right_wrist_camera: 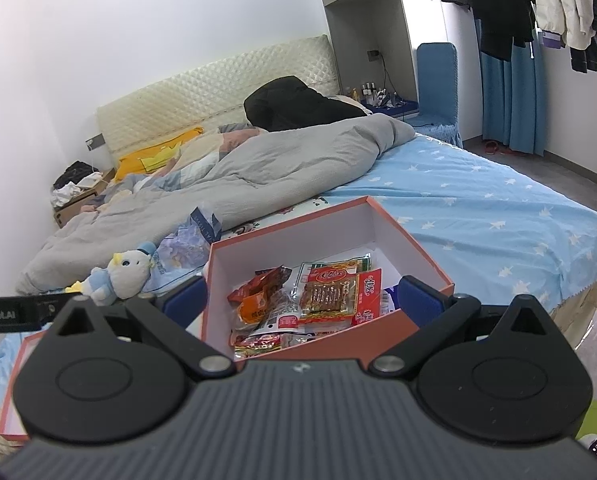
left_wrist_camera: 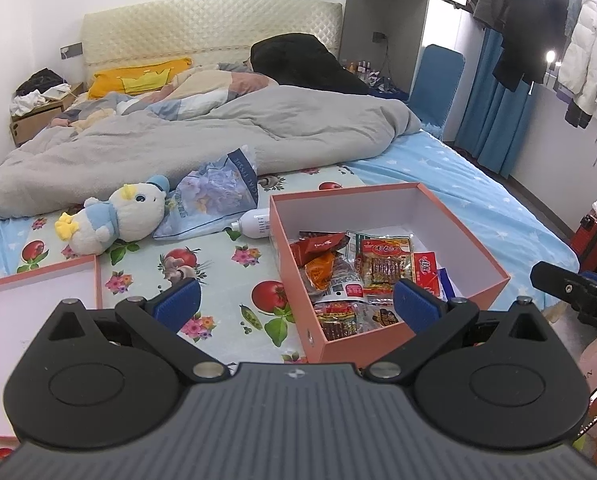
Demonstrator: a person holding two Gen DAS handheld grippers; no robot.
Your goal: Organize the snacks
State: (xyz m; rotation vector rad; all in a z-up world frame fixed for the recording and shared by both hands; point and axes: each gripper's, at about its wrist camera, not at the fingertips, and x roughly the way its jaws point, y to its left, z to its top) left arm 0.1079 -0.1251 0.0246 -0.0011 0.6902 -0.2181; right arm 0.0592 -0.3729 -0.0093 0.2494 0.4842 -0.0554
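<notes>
Left wrist view. The left claw (left_wrist_camera: 296,304) is shown spread wide, with nothing between its blue pads (left_wrist_camera: 178,300). The pink box (left_wrist_camera: 378,340) is seen standing open on the flowered cloth (left_wrist_camera: 218,268) of the bed, ahead of the claw and offset to its right; the box's near left corner lies just beyond the gap between the pads. The snack packets (left_wrist_camera: 362,276) are heaped in the near left part of the box, while the far right part is left bare. The box lid (left_wrist_camera: 38,292) is seen lying inside-up on the cloth to the left, close under the left pad and well apart from the box. The lid is judged to be nearer this claw than the other. A plush duck (left_wrist_camera: 118,216), a tissue pack (left_wrist_camera: 214,196) and a white bottle (left_wrist_camera: 254,222) are shown beyond the lid. The right claw (left_wrist_camera: 570,292) is glimpsed at the right edge.

Right wrist view. The right claw (right_wrist_camera: 300,304) is likewise shown spread and empty. The pink box (right_wrist_camera: 338,340) is centred straight ahead, its near wall just in front of the pads, its long axis running away and to the right. The snack packets (right_wrist_camera: 310,300) are seen lying flat against the near wall, directly between the line of the pads. The packets are therefore judged to be best reached by this claw, by a short forward and downward move. The box lid (right_wrist_camera: 12,392) is seen only as an edge at lower left.
</notes>
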